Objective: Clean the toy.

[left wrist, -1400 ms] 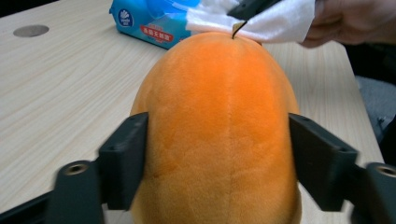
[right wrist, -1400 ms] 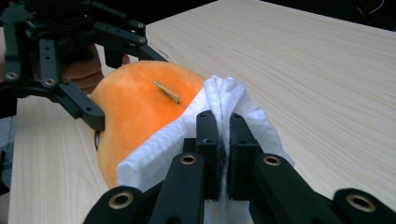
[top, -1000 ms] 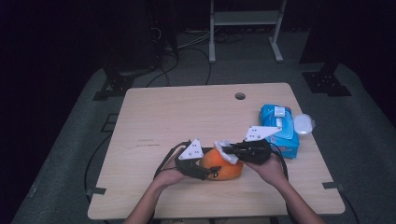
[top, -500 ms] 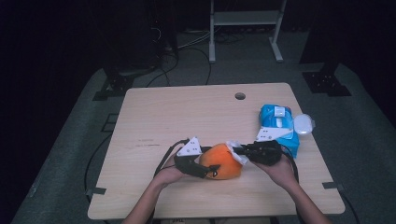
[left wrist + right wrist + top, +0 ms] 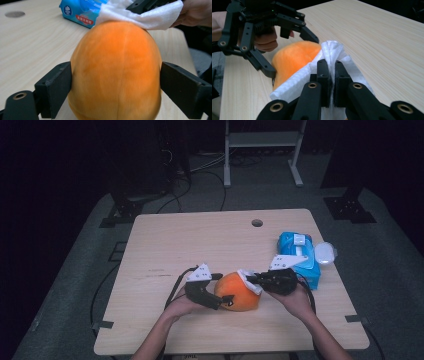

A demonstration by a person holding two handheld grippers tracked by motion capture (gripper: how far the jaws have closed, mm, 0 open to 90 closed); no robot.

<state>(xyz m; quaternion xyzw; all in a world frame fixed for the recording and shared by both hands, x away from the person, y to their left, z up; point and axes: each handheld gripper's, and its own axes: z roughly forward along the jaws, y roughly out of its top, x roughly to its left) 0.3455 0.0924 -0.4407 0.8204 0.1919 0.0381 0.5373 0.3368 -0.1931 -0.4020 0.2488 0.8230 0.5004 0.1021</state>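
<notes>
The left gripper (image 5: pixel 220 291) has just been opening its jaws, which now flank the orange fruit (image 5: pixel 239 291); the fruit sits slightly further right.

The orange fruit (image 5: pixel 116 72) looked smooth and matt; the white wipe (image 5: pixel 332 53) was soft, textured cloth; the table (image 5: pixel 200 240) showed pale matt wood grain.

Table's left half & far side (image 5: pixel 200 240) open; wipes pack (image 5: pixel 298 257) blocks right edge by right claw (image 5: pixel 252 281).
</notes>
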